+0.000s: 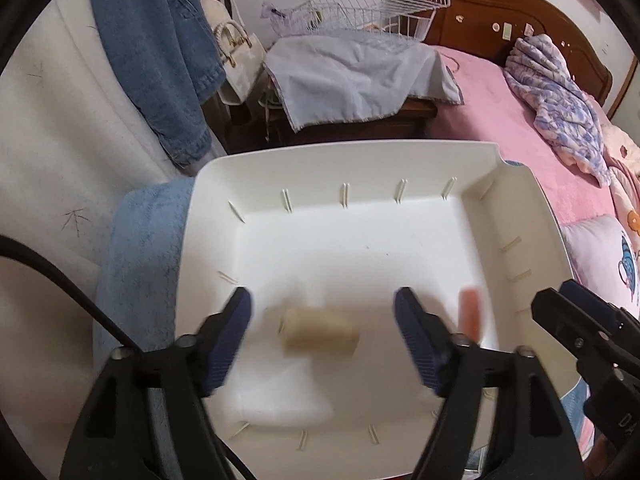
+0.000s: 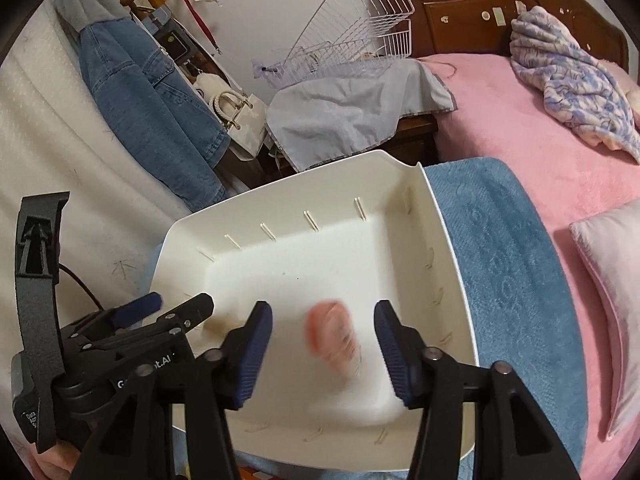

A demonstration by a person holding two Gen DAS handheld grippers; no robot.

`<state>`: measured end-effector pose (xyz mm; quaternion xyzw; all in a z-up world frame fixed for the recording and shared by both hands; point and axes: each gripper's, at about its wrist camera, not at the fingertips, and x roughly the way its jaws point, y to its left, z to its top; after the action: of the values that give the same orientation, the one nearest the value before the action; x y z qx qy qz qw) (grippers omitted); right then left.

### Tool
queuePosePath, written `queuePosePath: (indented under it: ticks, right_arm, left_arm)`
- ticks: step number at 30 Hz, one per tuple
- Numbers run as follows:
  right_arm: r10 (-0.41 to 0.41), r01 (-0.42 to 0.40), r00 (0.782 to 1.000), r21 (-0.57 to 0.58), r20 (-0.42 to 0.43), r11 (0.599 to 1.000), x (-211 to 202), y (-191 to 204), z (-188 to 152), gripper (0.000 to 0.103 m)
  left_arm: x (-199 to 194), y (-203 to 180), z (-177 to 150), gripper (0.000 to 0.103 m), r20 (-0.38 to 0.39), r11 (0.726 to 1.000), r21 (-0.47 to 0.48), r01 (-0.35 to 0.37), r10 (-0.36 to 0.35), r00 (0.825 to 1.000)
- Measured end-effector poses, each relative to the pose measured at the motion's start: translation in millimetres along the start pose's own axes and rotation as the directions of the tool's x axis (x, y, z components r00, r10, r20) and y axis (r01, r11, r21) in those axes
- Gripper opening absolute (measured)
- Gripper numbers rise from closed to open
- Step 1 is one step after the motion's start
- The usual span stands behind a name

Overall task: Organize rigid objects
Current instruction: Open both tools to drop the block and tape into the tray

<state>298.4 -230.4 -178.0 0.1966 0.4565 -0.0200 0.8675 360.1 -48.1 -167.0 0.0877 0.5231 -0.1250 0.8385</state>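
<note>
A white plastic bin [image 1: 400, 160] lies on a blue towel on the bed; it also shows in the right wrist view [image 2: 452, 240]. In the left wrist view a blurred tan cardboard tube [image 1: 320, 332] is in the bin between the fingers of my open left gripper [image 1: 324, 336], not gripped. A blurred pink-orange object [image 1: 470, 312] is at the bin's right side. In the right wrist view this pink-orange object [image 2: 334, 334] is between the fingers of my open right gripper [image 2: 324, 348], not gripped. The left gripper [image 2: 160, 308] shows at the left there.
The blue towel [image 2: 512, 288] lies on a pink bedspread [image 2: 520, 120]. A white wire rack [image 1: 372, 4] stands on a cloth-covered nightstand behind. A denim jacket [image 1: 152, 52] hangs at the left. A pillow [image 2: 616, 304] lies at the right.
</note>
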Motion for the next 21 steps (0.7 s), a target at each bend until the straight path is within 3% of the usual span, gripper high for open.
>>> queuePosePath:
  ticks: [13,21]
  right_arm:
    - [-0.029,0.028,0.998,0.036,0.049,0.999,-30.7,2.3,-9.2,0.063]
    - [-0.048,0.043,0.995,0.055,0.091,0.998,-57.5,12.8,-25.7,0.066]
  left_arm:
    - [-22.5,1.2,-6.8,0.083,0.033,0.999,0.045,0.015,-0.016,0.999]
    - [-51.9,-6.1,-18.2,0.083,0.093,0.990,0.138,0.032,-0.045,0.995]
